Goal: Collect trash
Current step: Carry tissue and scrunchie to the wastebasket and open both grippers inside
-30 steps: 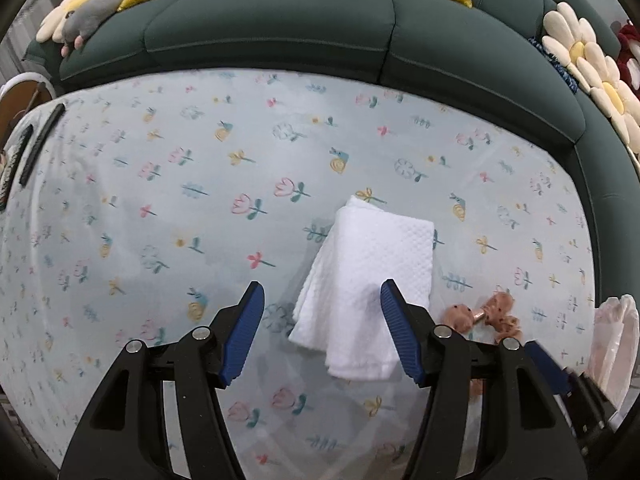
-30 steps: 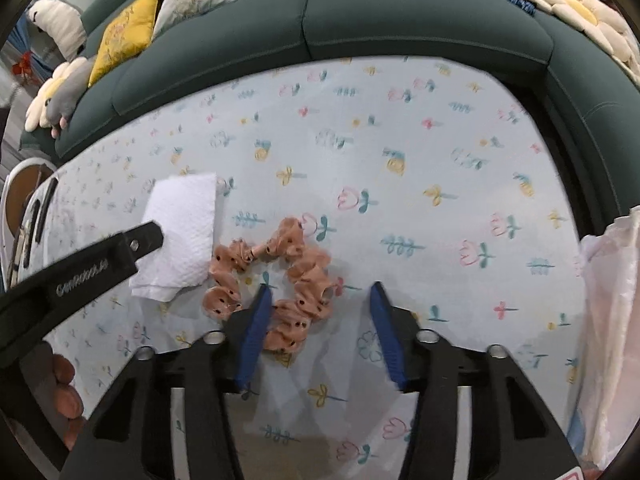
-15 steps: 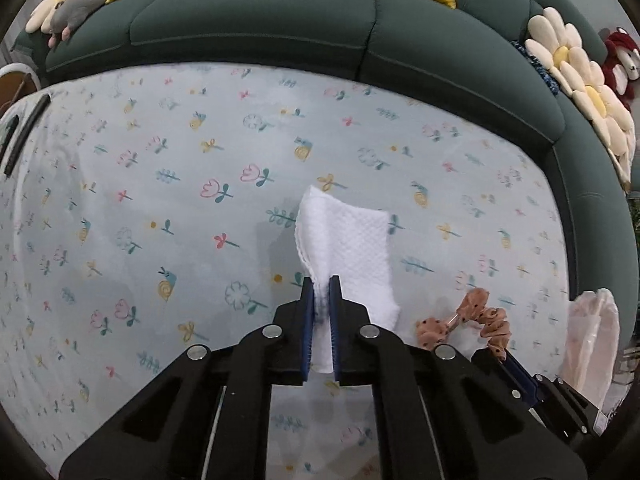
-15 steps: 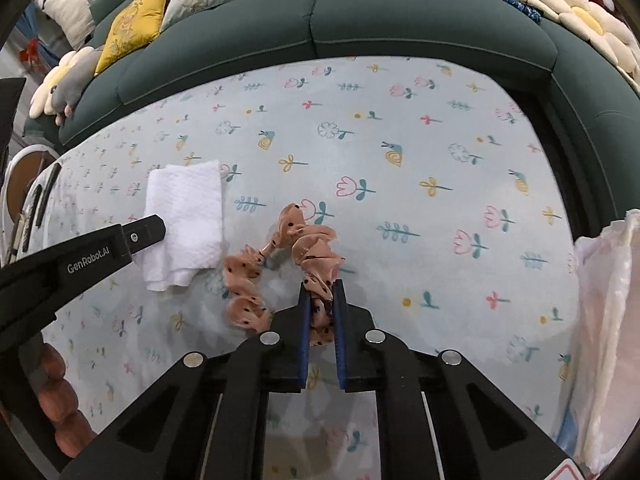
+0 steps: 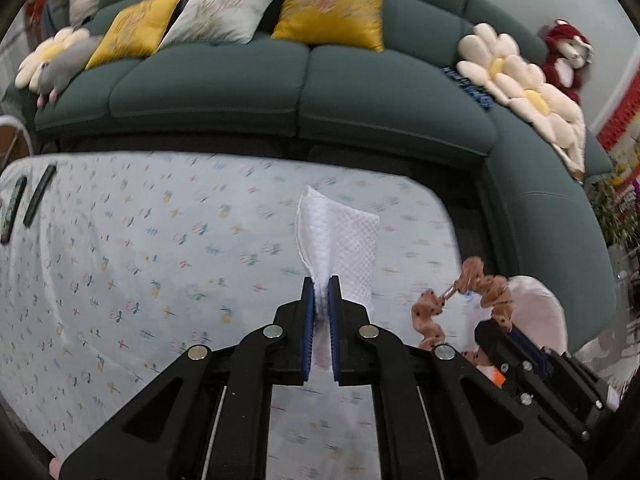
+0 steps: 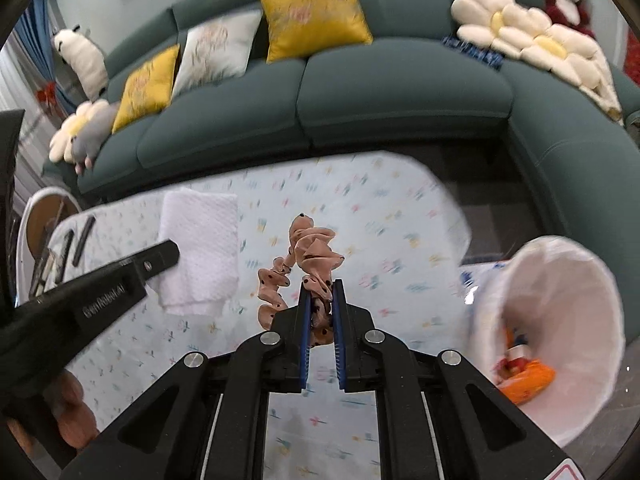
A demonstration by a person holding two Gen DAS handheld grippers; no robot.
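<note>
My left gripper is shut on a folded white paper towel and holds it raised above the floral tablecloth. My right gripper is shut on a peach dotted scrunchie, also lifted off the table. The scrunchie shows in the left wrist view too, and the towel in the right wrist view. A white-lined trash bin stands to the right, tilted toward me, with orange and red trash inside.
A dark green corner sofa with yellow and white cushions curves around the table's far side and right. Dark remotes lie at the table's left edge. A small round side table stands on the left.
Both grippers have risen from the table with their items; the towel and scrunchie now hang in the air. The bin has come into fuller view on the right.
</note>
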